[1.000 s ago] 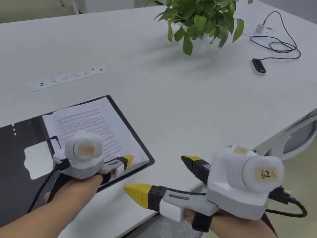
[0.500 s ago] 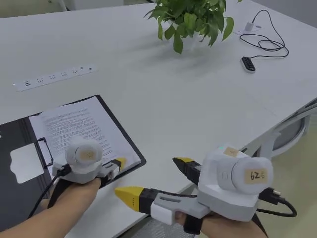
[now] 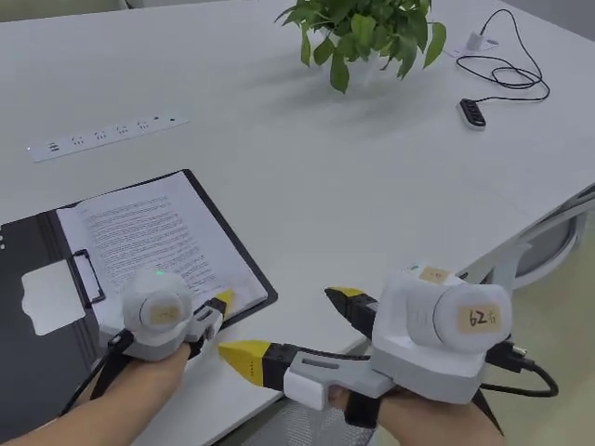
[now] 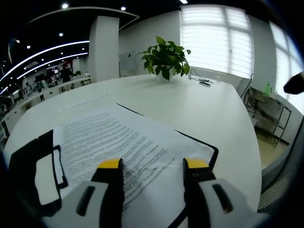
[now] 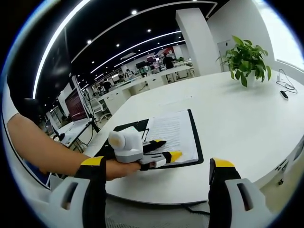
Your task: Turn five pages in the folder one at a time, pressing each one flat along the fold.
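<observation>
An open black folder [image 3: 33, 362] lies at the table's near left, with a printed page [image 3: 149, 232] on its right half. My left gripper [image 3: 212, 311] hovers open over the page's near right corner. In the left gripper view the yellow-tipped jaws [image 4: 153, 164] stand apart above the page [image 4: 109, 140], holding nothing. My right gripper [image 3: 293, 325] hangs open off the table's near edge, to the right of the folder. The right gripper view looks past its gripper [image 5: 156, 162] at the left gripper [image 5: 142, 149] and the folder [image 5: 175, 130].
A potted plant [image 3: 363, 32] stands at the far side, and a white power strip [image 3: 102, 137] lies beyond the folder. A black cable with a small remote [image 3: 474, 111] is at the far right. A chair [image 3: 548, 251] stands by the table's right edge.
The head camera has shifted. My left gripper has drawn back slightly toward the page's near right corner. The right gripper stays open in about the same place.
</observation>
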`<action>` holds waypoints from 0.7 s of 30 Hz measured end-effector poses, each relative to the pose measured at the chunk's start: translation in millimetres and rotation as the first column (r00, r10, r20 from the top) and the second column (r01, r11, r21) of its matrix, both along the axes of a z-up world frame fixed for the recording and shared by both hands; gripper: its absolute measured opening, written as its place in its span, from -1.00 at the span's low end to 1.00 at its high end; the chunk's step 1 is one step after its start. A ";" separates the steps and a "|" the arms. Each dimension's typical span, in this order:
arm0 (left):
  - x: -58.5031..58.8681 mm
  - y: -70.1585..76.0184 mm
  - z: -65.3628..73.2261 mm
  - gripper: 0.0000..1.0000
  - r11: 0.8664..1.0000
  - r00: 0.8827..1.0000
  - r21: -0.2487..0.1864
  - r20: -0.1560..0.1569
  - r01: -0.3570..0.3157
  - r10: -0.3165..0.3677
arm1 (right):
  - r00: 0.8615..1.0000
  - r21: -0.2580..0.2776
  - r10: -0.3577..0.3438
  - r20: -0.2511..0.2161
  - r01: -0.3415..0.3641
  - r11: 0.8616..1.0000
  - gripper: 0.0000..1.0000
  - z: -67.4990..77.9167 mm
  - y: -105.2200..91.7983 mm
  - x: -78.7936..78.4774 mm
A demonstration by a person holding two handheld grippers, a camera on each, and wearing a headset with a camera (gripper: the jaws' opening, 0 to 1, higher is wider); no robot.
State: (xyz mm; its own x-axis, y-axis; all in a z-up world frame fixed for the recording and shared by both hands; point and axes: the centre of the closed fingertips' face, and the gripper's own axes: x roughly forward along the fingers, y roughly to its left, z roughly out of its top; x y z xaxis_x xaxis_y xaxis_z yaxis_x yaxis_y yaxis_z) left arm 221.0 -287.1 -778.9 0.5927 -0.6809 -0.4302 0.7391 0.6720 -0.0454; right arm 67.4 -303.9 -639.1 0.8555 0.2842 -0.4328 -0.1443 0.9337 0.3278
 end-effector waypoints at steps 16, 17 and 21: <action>4.8 4.1 0.2 -0.26 1.000 1.000 -0.012 0.018 0.000 0.000 | 1.000 0.006 0.027 -0.002 -0.027 1.000 0.76 0.4 5.0 23.7; 4.7 4.3 0.0 -0.27 1.000 1.000 -0.011 0.016 -0.001 0.001 | 1.000 0.007 0.027 -0.005 -0.027 1.000 0.75 -0.2 4.7 25.9; 5.6 3.9 0.0 -0.35 1.000 1.000 -0.018 0.009 -0.007 0.007 | 1.000 0.033 0.024 -0.015 -0.023 0.999 0.72 -4.3 4.2 37.8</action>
State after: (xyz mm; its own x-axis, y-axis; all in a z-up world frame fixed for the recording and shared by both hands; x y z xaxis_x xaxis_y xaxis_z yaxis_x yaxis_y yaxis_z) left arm 226.6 -283.2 -779.0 0.6014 -0.6840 -0.4130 0.7347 0.6765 -0.0507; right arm 105.2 -299.7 -643.4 0.8420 0.3182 -0.4357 -0.1609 0.9189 0.3601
